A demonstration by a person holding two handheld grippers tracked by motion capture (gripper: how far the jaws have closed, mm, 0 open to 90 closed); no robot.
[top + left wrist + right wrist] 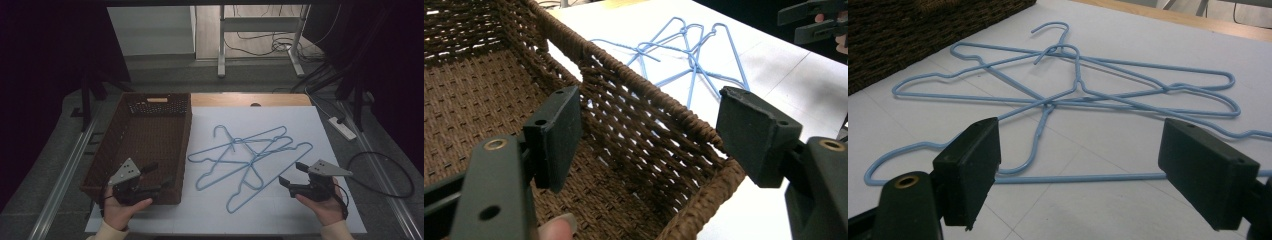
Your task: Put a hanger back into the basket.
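A loose tangle of light-blue wire hangers (pixel 250 155) lies on the white sheet in the middle of the table. A brown woven basket (pixel 145 145) stands to their left with nothing in it. My left gripper (pixel 159 176) is open over the basket's near right corner; in the left gripper view the gripper (pixel 649 120) straddles the basket's rim (pixel 649 100), with the hangers (pixel 689 55) beyond. My right gripper (pixel 291 173) is open just right of the pile. In the right gripper view the gripper (pixel 1078 150) hovers low in front of the nearest hanger (pixel 1078 85), holding nothing.
A white sheet (pixel 300 125) covers most of the table, with a wooden strip (pixel 250 100) showing at the back edge. On the floor to the right lie a power strip (pixel 342 127) and cables. The legs of another desk (pixel 221 50) stand behind.
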